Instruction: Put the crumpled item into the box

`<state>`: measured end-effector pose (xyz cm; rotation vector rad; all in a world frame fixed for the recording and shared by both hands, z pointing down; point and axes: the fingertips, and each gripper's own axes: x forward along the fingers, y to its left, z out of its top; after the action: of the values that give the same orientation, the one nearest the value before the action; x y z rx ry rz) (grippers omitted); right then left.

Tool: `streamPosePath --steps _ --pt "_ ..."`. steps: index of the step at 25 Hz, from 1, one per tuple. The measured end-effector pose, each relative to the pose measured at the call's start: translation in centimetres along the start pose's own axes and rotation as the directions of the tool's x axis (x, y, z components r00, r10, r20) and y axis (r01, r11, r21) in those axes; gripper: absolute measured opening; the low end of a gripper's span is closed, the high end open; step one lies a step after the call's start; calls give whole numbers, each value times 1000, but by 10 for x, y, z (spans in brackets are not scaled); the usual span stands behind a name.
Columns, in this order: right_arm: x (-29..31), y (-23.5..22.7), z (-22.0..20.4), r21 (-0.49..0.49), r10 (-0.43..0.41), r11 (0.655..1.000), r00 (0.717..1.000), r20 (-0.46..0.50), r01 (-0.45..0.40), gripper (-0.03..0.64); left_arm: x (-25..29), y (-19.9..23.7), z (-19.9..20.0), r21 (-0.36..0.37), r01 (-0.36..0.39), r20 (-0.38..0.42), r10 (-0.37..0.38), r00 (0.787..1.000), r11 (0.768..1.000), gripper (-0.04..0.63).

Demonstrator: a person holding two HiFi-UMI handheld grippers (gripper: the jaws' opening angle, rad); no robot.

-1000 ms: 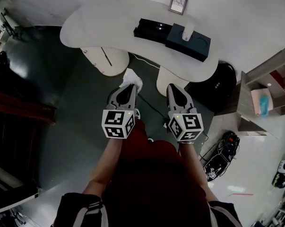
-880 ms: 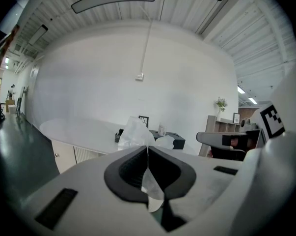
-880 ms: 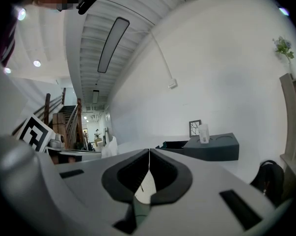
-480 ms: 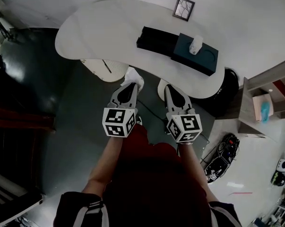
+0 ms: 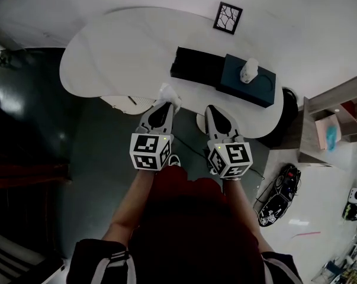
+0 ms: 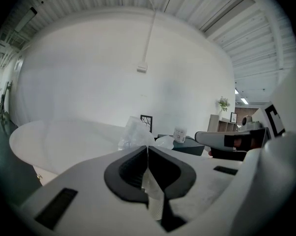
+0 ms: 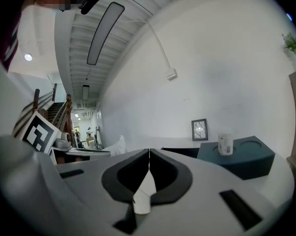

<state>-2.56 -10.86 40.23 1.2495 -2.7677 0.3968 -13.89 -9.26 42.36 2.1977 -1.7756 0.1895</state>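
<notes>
Nearing table (image 5: 107, 58), left hand-held gripper (image 5: 164, 103) clamping crumpled item (image 5: 169, 93)

Your right gripper (image 7: 149, 154): jaws pressed together, tips meeting, nothing between them. Left of the fingers, your left gripper (image 7: 106, 151) lies level, marker cube further left. A white crumpled item (image 7: 118, 144) sticks up at its tip. Just past the fingertips, to their right: the edge of a black box (image 7: 179, 152). Further right, a dark teal box (image 7: 243, 157) with a white cup (image 7: 225, 144) upright on it. A framed picture (image 7: 200, 130) stands beyond the black box. Both boxes sit on a white table (image 7: 278, 177).
</notes>
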Motion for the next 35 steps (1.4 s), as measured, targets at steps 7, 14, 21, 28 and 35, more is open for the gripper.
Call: streamPosePath --steps 7,14,21,28,35 --pt "27 -11 3 5 -48 999 999 0 48 15 32 19 6 9 42 -16 -42 999 999 29" --pt "39 -19 4 21 -99 995 995 0 99 15 50 23 12 32 83 -29 -82 996 996 29" --pt "37 -29 3 27 -135 990 991 -5 135 15 60 24 14 48 107 -40 -105 994 993 29" --pt "39 -46 5 33 -162 986 987 2 162 15 81 22 19 76 121 -60 -116 991 990 29" --pt "47 -70 15 55 -191 980 981 19 190 15 116 15 33 118 148 -75 -140 987 982 29"
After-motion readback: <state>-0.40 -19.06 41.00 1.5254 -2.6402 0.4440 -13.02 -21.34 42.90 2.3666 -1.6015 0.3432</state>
